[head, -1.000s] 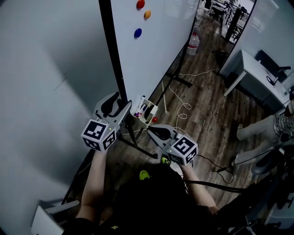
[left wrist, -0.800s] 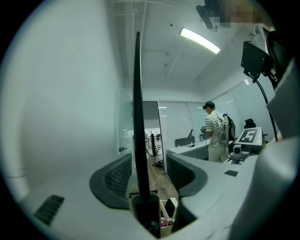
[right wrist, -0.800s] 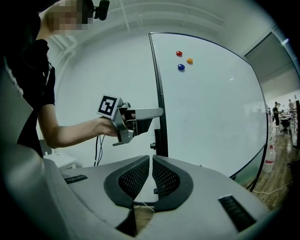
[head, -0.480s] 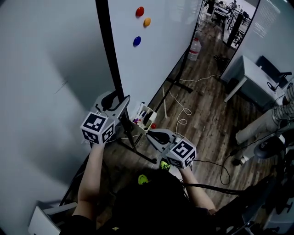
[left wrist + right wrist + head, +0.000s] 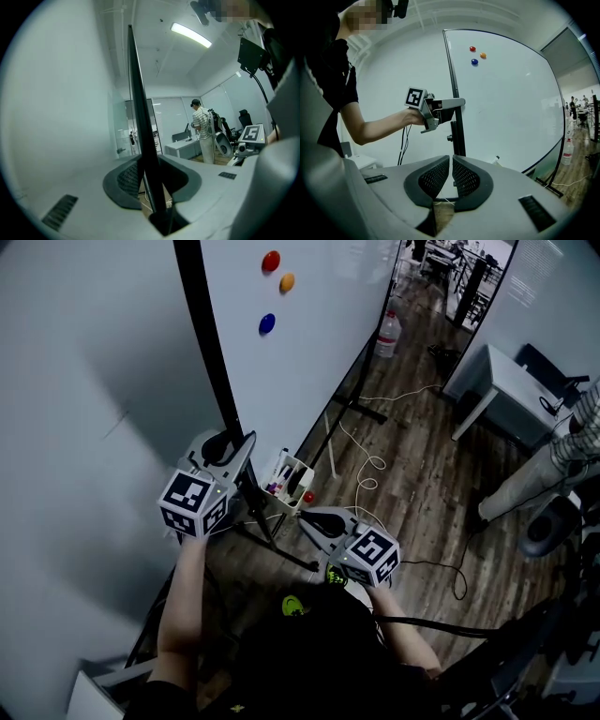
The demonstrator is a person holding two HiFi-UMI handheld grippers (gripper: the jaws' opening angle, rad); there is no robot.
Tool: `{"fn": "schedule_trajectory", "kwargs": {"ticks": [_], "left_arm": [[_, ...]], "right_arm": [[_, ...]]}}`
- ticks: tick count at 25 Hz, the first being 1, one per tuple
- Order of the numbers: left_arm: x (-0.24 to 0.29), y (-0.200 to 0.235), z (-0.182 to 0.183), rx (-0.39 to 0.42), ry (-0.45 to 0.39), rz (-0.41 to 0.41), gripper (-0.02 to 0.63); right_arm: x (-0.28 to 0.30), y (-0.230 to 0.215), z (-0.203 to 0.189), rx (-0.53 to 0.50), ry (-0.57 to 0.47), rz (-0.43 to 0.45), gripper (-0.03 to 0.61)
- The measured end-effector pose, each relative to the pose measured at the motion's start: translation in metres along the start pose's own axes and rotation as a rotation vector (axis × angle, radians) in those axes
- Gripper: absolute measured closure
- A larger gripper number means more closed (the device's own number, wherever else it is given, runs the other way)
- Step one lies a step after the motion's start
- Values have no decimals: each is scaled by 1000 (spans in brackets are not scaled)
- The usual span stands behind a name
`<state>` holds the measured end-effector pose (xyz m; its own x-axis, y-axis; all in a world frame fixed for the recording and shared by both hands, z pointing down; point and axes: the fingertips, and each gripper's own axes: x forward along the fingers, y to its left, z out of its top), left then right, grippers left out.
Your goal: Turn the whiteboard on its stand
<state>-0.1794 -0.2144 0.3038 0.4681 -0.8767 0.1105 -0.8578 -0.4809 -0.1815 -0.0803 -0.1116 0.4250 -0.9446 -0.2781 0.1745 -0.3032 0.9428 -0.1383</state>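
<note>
1. Where the head view shows only the back of the left gripper [image 5: 230,454] against the near upright edge of the whiteboard [image 5: 309,352], the left gripper view settles the matter. The board's black frame edge [image 5: 140,136] runs between the jaws, which have just been closing and clamp it.
2. The right gripper view confirms this from the side: the left gripper grasps the frame edge part-way up the whiteboard, which is upright on its stand [image 5: 370,411].
3. Right gripper [image 5: 451,177]: jaws drawn together to a slit, nothing between them. It is held apart from the whiteboard, on its white-face side.
4. Three magnets, red [image 5: 271,261], orange [image 5: 287,282] and blue [image 5: 267,323], sit high on the whiteboard's face. The head and right gripper views show them; the left gripper view does not.
5. Container one: a white marker tray [image 5: 292,474] at the foot of the whiteboard, below the left gripper. It holds several markers on end. A small red item [image 5: 308,497] lies at its edge; whether in or beside it cannot be told.
6. Container two: a clear bottle [image 5: 387,332] on the floor at the whiteboard's far end. Contents not discernible.
7. The left gripper view shows a person in a striped top [image 5: 201,126] standing beyond the whiteboard.
</note>
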Motion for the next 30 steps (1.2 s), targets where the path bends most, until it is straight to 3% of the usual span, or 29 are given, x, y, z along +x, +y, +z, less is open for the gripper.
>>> {"fn": "schedule_trajectory", "kwargs": {"ticks": [8,16,22,30], "left_arm": [[12,3,1,61,37,31,492],[30,7,6,-16,22,33,525],[33,6,5,16,52,6,525],[42,5,3,-1,34,-39,515]], "right_arm": [[2,-4,-4,4,18,0,560],[-8,-15,-10,18,23,-27,560],[-6,-23,-8,18,25,-27,560],[6,-19,-14,21,33,-13,560]]}}
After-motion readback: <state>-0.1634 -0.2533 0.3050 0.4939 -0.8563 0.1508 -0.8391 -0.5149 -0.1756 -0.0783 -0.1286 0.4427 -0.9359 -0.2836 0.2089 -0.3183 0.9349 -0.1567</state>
